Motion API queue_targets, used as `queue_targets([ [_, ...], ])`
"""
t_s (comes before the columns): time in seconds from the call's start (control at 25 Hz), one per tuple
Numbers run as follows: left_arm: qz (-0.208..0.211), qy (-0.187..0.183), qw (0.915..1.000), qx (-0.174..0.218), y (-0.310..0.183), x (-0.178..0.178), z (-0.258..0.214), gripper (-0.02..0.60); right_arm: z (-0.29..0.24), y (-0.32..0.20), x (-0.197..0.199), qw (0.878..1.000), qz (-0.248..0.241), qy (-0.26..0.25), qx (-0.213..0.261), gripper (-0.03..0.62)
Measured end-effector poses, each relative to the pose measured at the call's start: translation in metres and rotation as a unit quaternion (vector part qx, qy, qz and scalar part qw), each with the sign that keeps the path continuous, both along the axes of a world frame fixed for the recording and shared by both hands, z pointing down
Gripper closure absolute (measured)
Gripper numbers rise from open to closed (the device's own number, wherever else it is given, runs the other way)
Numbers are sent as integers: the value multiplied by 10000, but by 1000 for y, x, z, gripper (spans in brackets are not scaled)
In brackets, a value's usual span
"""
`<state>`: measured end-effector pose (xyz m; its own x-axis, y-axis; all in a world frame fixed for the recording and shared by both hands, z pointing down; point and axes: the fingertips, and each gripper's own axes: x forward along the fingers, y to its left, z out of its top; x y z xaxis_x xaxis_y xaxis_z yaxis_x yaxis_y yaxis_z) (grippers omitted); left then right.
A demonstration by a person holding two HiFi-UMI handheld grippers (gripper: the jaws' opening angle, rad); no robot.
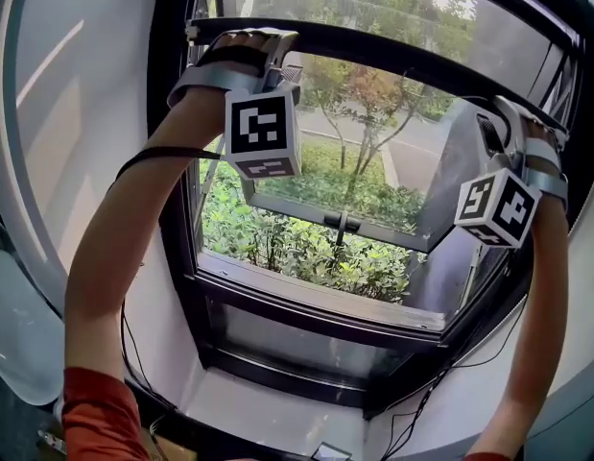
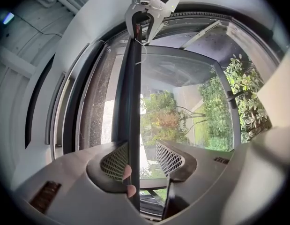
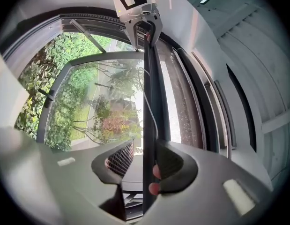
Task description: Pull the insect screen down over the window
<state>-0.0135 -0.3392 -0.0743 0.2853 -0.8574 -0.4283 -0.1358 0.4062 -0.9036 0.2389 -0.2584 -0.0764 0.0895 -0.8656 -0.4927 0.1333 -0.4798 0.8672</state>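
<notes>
The insect screen's dark pull bar (image 1: 392,60) runs across the upper part of the window, slanting down to the right. My left gripper (image 1: 263,38) is at the bar's left end and my right gripper (image 1: 512,113) at its right end. In the left gripper view the bar (image 2: 130,102) passes between the jaws of the left gripper (image 2: 142,159), lying against the left pad with a gap to the other. In the right gripper view the bar (image 3: 149,102) lies against the right pad of the right gripper (image 3: 145,161), clear of the left pad. Both stand open.
The casement sash (image 1: 450,190) is swung outward, with a handle (image 1: 343,224) on its lower rail. The black window frame and sill (image 1: 316,296) lie below, with shrubs outside. White walls flank the opening. Cables (image 1: 421,401) hang at the lower right.
</notes>
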Motion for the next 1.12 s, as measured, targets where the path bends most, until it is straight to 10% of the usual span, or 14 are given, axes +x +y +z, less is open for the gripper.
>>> queue_targets([
  [1.12,316,-210,9970,-672,8,2,145,396,140,9,-5,9959,-429,-570,-552,434],
])
